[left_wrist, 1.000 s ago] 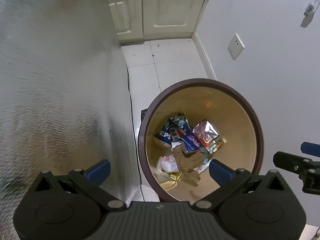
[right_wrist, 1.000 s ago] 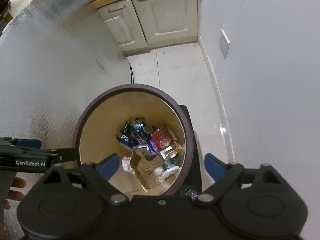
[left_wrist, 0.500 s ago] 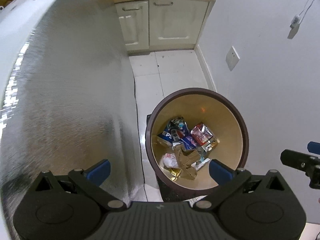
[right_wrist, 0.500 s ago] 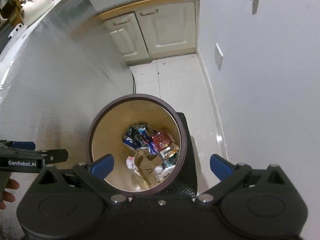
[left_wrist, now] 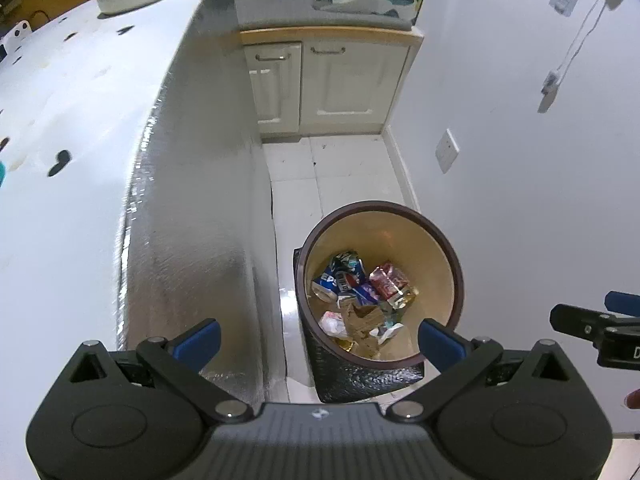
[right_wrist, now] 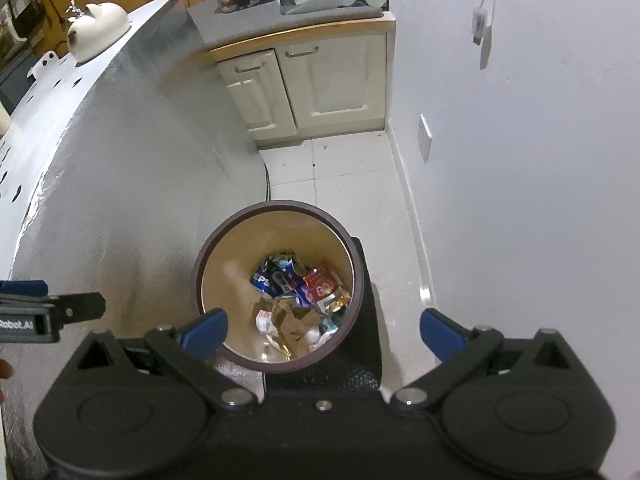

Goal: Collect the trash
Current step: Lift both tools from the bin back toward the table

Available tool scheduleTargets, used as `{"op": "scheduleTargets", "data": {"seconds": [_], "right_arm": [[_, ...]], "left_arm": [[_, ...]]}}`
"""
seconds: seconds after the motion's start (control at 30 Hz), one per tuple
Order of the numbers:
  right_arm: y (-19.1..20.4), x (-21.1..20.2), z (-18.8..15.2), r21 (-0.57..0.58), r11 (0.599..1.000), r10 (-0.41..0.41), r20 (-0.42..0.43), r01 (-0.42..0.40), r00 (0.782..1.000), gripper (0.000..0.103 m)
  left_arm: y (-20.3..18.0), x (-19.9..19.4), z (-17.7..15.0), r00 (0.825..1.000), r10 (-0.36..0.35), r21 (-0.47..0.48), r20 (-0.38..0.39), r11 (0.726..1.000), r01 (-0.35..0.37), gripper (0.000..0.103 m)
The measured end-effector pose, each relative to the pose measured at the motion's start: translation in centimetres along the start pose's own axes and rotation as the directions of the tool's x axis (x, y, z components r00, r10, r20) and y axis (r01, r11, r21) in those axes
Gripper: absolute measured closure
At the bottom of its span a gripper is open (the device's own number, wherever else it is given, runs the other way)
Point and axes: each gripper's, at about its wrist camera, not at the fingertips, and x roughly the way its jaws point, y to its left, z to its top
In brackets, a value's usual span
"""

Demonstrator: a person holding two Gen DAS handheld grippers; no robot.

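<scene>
Left claw (left_wrist: 318,336) and right claw (right_wrist: 323,330) — both spread wide, nothing between the jaws; the right has just been opening. Trash (left_wrist: 362,298) lies in the round bin (left_wrist: 456,264) on the floor, below both claws.

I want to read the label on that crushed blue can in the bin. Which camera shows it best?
The left wrist view: the blue can lies unobstructed in the bin, with its white letters facing the camera. The right wrist view also shows the can, but smaller, with the lettering harder to read.
</scene>
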Motion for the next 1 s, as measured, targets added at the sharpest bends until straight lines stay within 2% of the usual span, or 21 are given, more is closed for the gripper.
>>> {"op": "scheduleTargets", "data": {"seconds": [0.27, 0.57, 1.0], "right_arm": [[1.0, -3.9, -1.4, -0.021, 1.0, -0.009, 0.039, 0.01, 0.999, 0.0], [3.0, -8.6, -2.9, -0.04, 0.999, -0.01, 0.103, 0.014, 0.995, 0.0], [8.2, -15.3, -5.2, -0.031, 0.999, -0.025, 0.226, 0.033, 0.974, 0.0]], "left_arm": [[0.4, -4.2, -1.7, 0.998, -0.031, -0.01, 0.053, 0.999, 0.031, 0.0], [2.0, -9.4, -3.2, 0.988, -0.068, -0.002, 0.14, 0.998, 0.069, 0.0], [6.9, -17.8, -5.7, 0.955, -0.13, 0.024, 0.266, 0.991, 0.128, 0.0]]}}
